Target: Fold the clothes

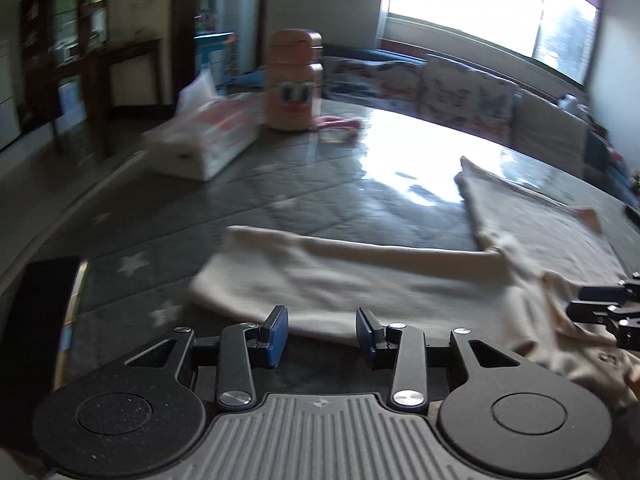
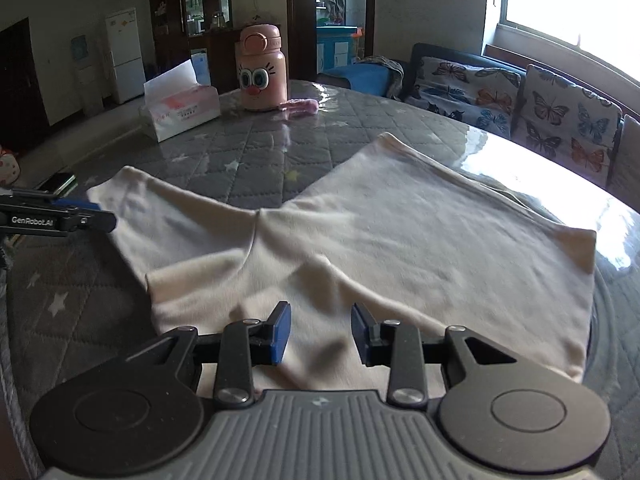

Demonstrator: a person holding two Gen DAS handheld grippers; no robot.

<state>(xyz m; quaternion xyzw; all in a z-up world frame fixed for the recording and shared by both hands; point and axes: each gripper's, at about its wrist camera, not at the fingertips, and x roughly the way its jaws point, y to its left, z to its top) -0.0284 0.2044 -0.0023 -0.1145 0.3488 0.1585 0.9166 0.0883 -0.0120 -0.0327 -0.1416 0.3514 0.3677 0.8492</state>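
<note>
Jaws apart on left gripper (image 1: 322,330) and right gripper (image 2: 320,330), cream shorts (image 2: 360,224) unheld

Left gripper (image 1: 322,334) and right gripper (image 2: 320,332), both jaws apart, empty

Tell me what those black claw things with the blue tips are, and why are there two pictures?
Each claw is a grabbing tool that a person holds, one in each hand. A small camera sits on each, looking forward along its two fingers, so you get two pictures. One shows the left tool, the other the right tool. Both are open and hold nothing. In front of them a pair of cream shorts lies spread on a grey quilted table, waiting to be folded. Farther back stand a pink bottle with a cartoon face and a tissue pack.
</note>
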